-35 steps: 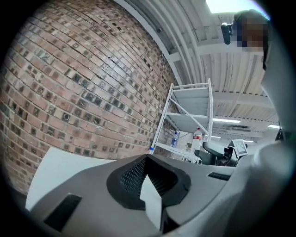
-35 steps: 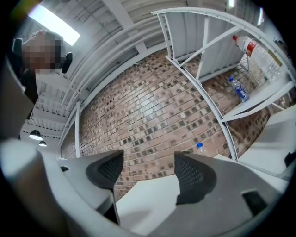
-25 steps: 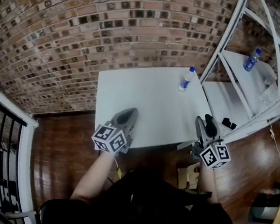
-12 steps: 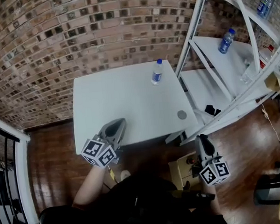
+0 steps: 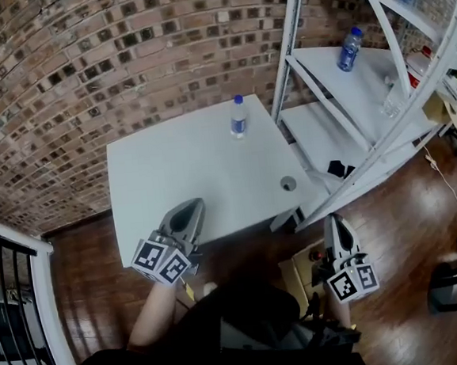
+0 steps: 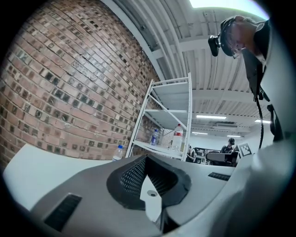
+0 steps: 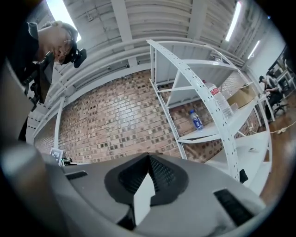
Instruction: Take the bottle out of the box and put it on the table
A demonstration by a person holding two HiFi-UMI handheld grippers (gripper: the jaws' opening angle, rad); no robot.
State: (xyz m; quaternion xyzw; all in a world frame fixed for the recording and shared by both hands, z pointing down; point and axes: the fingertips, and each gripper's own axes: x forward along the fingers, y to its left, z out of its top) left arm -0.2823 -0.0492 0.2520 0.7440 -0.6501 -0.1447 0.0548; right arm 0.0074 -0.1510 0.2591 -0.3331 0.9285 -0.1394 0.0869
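Note:
A clear bottle with a blue cap [image 5: 238, 117] stands upright near the far edge of the white table [image 5: 156, 176]; it also shows small in the left gripper view as the bottle [image 6: 119, 152]. My left gripper [image 5: 192, 210] is shut and empty over the table's near edge, pointing at the table. My right gripper [image 5: 333, 224] is shut on nothing, held over the wooden floor off the table's near right corner. A tan cardboard box [image 5: 297, 273] sits on the floor beside it, mostly hidden.
A small round cap-like thing [image 5: 289, 183] lies at the table's right edge. A white metal shelf rack [image 5: 342, 120] stands right of the table with bottles on it [image 5: 350, 49]. A brick wall [image 5: 84, 79] runs behind; a black railing [image 5: 10, 316] is at left.
The right gripper's jaws have closed and it has drawn back from the table's corner over the floor. The left gripper moved a little along the table's front edge. The head view swung right.

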